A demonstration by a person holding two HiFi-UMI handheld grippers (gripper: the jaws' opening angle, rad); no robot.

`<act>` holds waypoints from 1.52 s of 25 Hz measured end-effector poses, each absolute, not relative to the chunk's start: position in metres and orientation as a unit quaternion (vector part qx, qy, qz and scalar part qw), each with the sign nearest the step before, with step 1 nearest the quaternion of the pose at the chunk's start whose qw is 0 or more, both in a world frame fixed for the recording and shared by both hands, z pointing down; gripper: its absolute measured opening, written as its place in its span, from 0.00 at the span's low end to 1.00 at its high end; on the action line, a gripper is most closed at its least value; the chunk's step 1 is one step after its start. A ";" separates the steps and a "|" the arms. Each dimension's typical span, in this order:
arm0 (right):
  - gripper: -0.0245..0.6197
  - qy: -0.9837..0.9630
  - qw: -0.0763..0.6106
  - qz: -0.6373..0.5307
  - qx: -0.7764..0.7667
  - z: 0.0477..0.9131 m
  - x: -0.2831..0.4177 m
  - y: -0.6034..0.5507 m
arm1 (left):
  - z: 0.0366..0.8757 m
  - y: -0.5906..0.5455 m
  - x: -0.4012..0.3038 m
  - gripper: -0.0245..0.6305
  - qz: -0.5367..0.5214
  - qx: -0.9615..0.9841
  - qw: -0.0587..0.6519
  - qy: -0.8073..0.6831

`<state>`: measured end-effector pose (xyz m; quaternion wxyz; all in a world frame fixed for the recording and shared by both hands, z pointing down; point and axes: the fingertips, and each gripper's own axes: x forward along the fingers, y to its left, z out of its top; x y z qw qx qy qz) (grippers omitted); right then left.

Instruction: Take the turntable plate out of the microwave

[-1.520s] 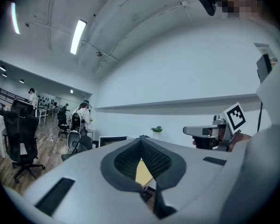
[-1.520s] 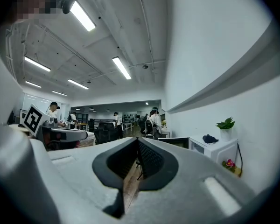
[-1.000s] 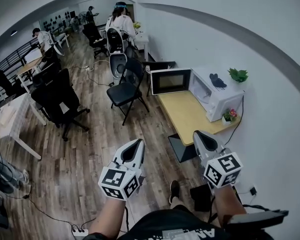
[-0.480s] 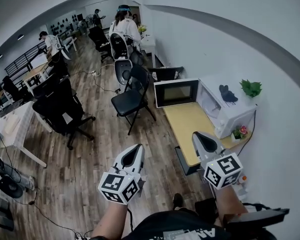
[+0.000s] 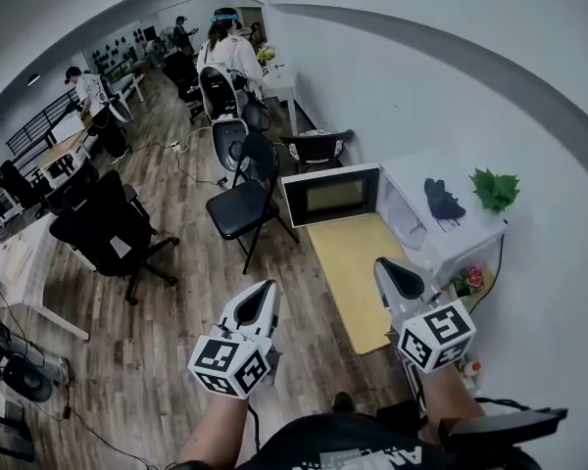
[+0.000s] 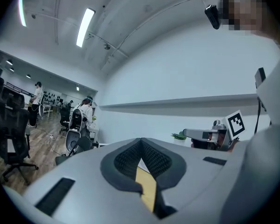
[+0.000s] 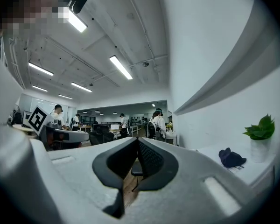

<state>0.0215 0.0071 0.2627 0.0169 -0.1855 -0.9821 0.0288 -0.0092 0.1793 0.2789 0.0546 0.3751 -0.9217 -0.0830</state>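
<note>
The white microwave point(image 5: 449, 231) stands at the far end of a light wooden table point(image 5: 353, 262) against the wall, its door point(image 5: 331, 195) swung wide open. The dim cavity point(image 5: 405, 219) faces the table, and I cannot make out the turntable plate inside. My left gripper point(image 5: 265, 289) hangs over the floor left of the table, jaws shut and empty. At the table's near corner my right gripper point(image 5: 385, 266) is also shut with nothing held. The left gripper view shows shut pads point(image 6: 151, 158), and so does the right gripper view point(image 7: 147, 156).
A green plant point(image 5: 496, 188) and a dark object point(image 5: 441, 202) sit on top of the microwave, and a small flower pot point(image 5: 467, 280) stands beside it. A black folding chair point(image 5: 237, 205) stands left of the open door, an office chair point(image 5: 103, 233) further left. Several people work at the back.
The person has walked forward, so both shut grippers are nearer the table. The microwave and table now lie closer and lower in the head view.
</note>
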 end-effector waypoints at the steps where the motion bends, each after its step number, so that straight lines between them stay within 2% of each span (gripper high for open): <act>1: 0.05 -0.982 0.018 0.029 -0.185 0.263 0.016 0.000 | 0.279 0.171 -0.017 0.04 -0.082 0.377 0.057 -0.921; 22: 0.05 -0.989 0.043 0.026 -0.137 0.296 -0.068 -0.084 | 0.304 0.059 -0.130 0.04 -0.068 0.448 0.082 -0.888; 38: 0.05 -0.999 0.038 0.020 0.033 0.297 -0.179 -0.083 | 0.300 0.031 -0.283 0.04 -0.053 0.601 0.073 -0.794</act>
